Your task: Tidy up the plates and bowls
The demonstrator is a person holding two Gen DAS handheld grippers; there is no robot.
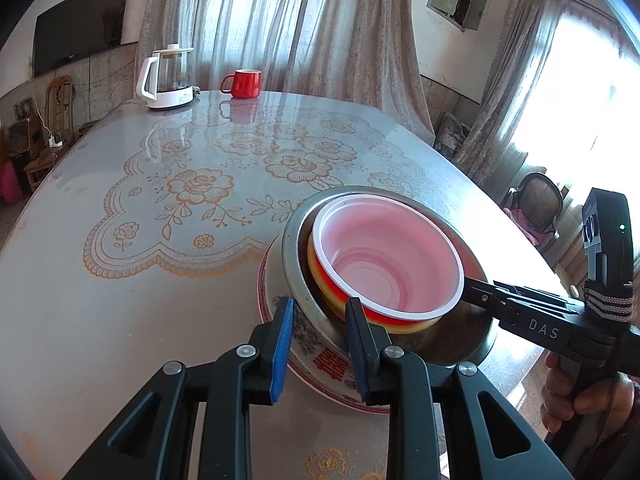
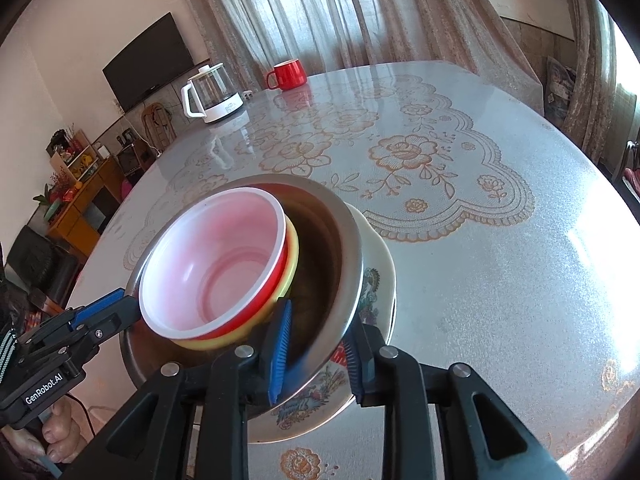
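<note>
Both grippers [image 1: 320, 340] [image 2: 316, 354] straddle the steel bowl's [image 2: 340, 264] rim (table beyond bare).

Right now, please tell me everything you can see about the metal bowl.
The metal bowl looks like dull steel with a wide flat rim and a dark inside. It sits tilted in a flowered ceramic bowl on the table. Inside it, off to one side, a yellow bowl holds a red bowl. The left claw and right claw each straddle its rim.
</note>
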